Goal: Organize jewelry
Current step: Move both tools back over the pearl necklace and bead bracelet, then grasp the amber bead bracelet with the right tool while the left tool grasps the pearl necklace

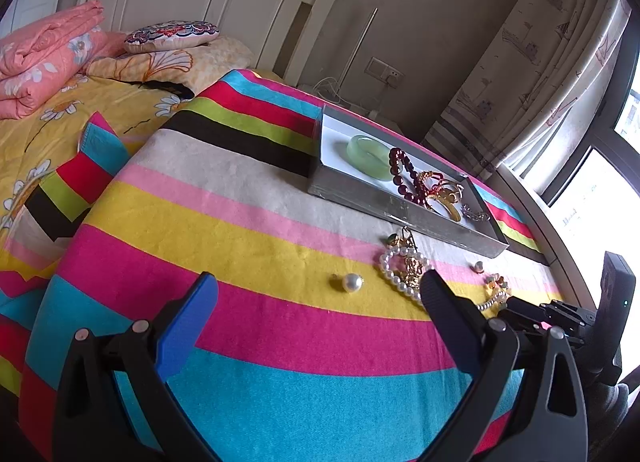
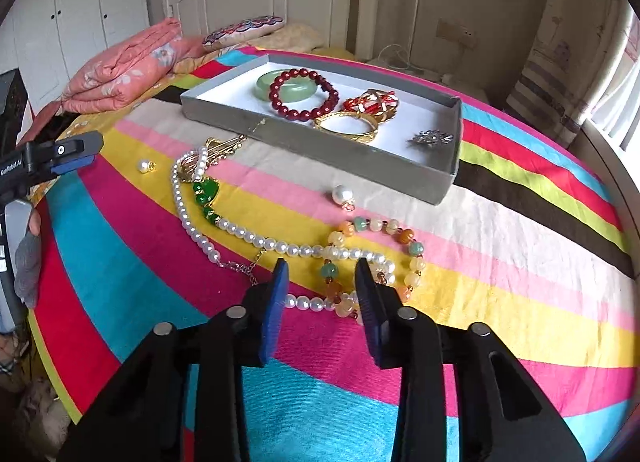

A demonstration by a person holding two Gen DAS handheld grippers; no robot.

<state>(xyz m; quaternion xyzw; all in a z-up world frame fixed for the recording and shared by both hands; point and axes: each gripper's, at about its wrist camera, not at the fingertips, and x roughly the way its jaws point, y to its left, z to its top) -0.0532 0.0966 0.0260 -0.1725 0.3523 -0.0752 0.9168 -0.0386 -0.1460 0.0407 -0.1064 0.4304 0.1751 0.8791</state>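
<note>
Rainbow-striped cloth (image 2: 500, 229), grey tray (image 2: 320, 141), white pearl necklace (image 2: 240, 232), dark-red bead bracelet (image 2: 304, 93), pale-green bangle (image 2: 286, 91).

The right gripper (image 2: 322, 282) hides part of the pearl necklace (image 2: 248, 236).

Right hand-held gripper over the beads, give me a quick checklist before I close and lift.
1. Beaded bracelet between the right hand-held gripper pads: ok.
2. Pads pressing on beads: not ok, gaps show.
3. Pearl necklace clear of the grip: not ok, its strand crosses between the fingers.
4. Tray has bare floor: ok.
5. Left hand-held gripper out of the way: ok, open and empty.
6. Loose pearl off the path: cannot tell.
</note>
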